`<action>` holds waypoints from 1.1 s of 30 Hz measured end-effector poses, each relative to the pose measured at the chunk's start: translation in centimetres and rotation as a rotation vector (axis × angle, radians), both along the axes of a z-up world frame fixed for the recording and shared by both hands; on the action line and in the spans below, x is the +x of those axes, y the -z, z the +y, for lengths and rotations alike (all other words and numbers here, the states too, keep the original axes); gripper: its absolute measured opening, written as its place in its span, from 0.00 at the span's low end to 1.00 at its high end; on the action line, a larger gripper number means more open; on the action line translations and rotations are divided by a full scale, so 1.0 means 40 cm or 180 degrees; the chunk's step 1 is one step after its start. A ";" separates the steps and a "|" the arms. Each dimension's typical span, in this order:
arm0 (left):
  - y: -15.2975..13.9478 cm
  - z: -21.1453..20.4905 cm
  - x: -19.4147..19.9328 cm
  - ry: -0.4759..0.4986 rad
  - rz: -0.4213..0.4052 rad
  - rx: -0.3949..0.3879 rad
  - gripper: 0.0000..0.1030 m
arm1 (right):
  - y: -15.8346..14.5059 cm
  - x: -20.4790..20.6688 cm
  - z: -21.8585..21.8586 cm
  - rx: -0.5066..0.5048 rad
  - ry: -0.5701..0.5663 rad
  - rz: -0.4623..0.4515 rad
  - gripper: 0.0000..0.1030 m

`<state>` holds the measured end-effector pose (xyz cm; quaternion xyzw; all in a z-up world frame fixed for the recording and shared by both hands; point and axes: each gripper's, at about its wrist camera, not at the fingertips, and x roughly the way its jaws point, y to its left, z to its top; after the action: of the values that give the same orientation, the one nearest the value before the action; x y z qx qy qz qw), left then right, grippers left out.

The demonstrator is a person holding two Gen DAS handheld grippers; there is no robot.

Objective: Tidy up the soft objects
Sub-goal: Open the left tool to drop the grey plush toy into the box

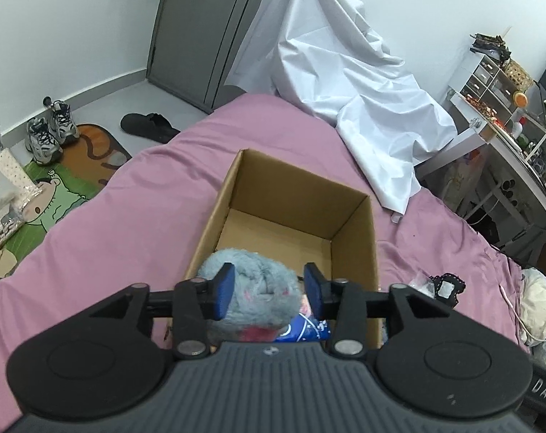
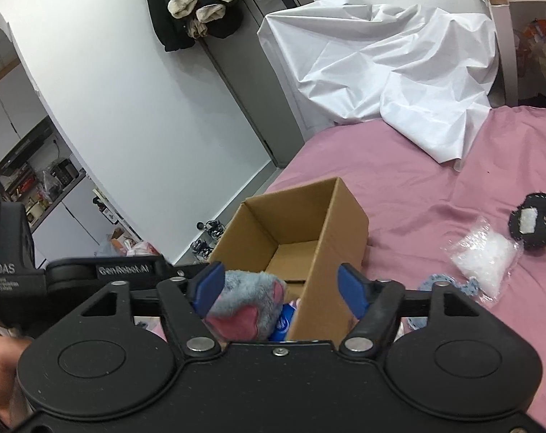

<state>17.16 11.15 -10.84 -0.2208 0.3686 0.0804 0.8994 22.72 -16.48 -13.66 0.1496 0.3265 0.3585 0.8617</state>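
Note:
An open cardboard box (image 1: 356, 231) stands on the pink bed; it also shows in the right wrist view (image 2: 330, 238). A fluffy grey-blue plush with pink patches (image 1: 258, 292) lies in the box's near end, on top of a blue printed item (image 1: 305, 330). My left gripper (image 1: 269, 290) is open, its blue pads either side of the plush with gaps showing. My right gripper (image 2: 280, 290) is open and empty; it straddles the box's near right wall, with the plush (image 2: 247, 303) by its left pad.
A crumpled white sheet (image 1: 348, 72) lies at the bed's far end. On the bed right of the box lie a clear plastic bag (image 2: 484, 254), a black fabric piece (image 2: 532, 222) and a pale blue crocheted piece (image 2: 435, 283). Shoes (image 1: 49, 133) and a mat are on the floor to the left.

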 end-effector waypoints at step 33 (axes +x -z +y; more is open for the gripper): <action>-0.067 -0.317 0.029 0.0537 -0.0238 0.0290 0.86 | 0.045 -0.011 -0.291 -0.0131 0.0688 -0.0106 1.00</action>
<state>18.32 -1.51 -8.17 -0.1507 0.3479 0.0127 0.9252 22.28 -28.13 -15.45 0.1602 0.3013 0.2591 0.9036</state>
